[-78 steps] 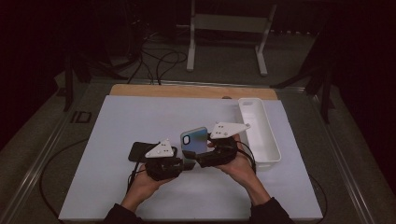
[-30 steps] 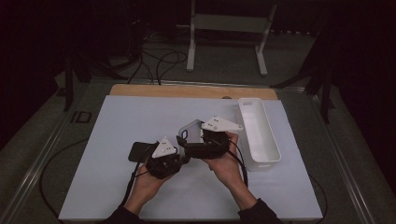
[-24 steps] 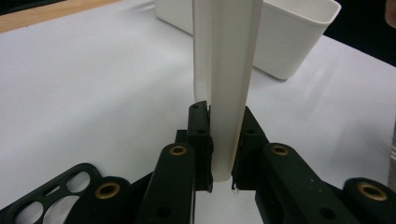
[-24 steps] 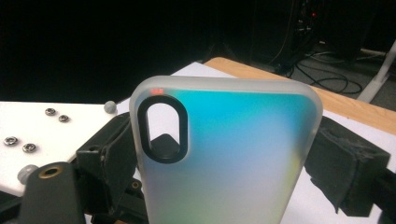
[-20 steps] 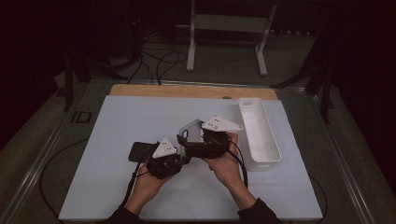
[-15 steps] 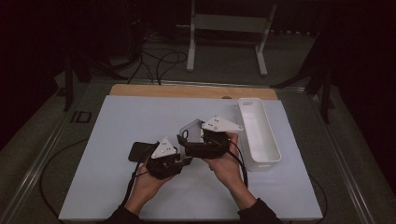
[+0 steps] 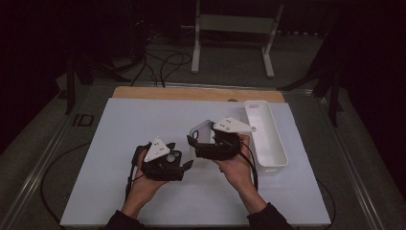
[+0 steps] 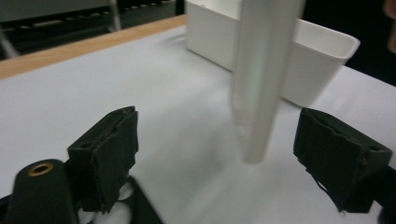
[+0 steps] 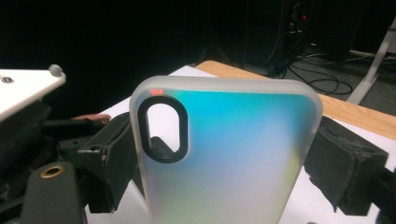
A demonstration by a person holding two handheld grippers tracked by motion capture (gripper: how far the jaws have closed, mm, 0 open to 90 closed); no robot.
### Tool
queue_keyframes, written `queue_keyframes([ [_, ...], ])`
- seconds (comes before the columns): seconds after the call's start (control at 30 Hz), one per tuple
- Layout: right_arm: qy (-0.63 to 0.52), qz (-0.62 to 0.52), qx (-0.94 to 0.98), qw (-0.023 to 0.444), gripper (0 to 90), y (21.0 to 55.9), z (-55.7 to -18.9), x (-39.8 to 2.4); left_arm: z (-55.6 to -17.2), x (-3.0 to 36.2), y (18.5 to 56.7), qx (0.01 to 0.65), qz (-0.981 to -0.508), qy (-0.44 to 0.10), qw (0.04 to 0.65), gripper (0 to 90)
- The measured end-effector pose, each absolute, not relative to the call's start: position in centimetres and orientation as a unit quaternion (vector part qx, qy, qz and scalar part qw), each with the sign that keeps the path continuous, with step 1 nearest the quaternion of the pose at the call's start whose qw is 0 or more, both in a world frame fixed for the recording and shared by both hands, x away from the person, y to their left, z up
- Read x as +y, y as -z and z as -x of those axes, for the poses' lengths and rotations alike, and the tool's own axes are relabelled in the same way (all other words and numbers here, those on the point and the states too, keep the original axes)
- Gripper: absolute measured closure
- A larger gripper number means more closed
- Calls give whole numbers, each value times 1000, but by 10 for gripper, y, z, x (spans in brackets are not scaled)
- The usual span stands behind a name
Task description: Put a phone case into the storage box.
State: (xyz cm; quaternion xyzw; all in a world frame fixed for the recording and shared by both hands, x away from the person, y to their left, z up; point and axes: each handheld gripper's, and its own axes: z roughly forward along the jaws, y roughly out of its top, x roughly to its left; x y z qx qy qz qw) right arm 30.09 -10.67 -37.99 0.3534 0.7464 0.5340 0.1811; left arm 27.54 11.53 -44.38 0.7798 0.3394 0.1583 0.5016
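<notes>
Left hand (image 7: pixel 139 189): it came in from the bottom edge of the high view and held the left gripper low over the white mat.
Left gripper (image 7: pixel 186 164): it sat left of centre, pointing right toward the other tool. Its jaws had just been opening and stood wide apart. In the left gripper view the edge of the phone case hung between the two pads (image 8: pixel 108 154), touching neither.
White mat (image 7: pixel 143 124): it covered the table top, with a wooden strip (image 7: pixel 191 94) along its far side.
Phone case (image 9: pixel 224 154): it was held upright off the mat, near the middle of the table and just beside the tray. In the right gripper view its frosted back glowed blue to green, with an oval camera cut-out at the upper left.
Right gripper (image 7: pixel 192 142): it pointed left, clamped on the two long sides of the phone case, one pad (image 9: pixel 343 170) pressed to each edge.
Right hand (image 7: pixel 237 165): it gripped the tool from below.
White tray (image 7: pixel 276 148): a long tub, lying at the right of the mat, just beyond the right hand.
</notes>
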Motion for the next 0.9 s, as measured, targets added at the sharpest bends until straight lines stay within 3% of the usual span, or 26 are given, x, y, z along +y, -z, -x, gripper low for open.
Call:
queue_keyframes([
  [0.3, -533, -360, 742, 188, 168, 376, -303, -118, -276, 139, 438, 353, -766, -201, 498, 14],
  [0.9, -529, -362, 740, 202, 168, 369, -311, -130, -264, 191, 455, 373, -744, -241, 499, 2],
])
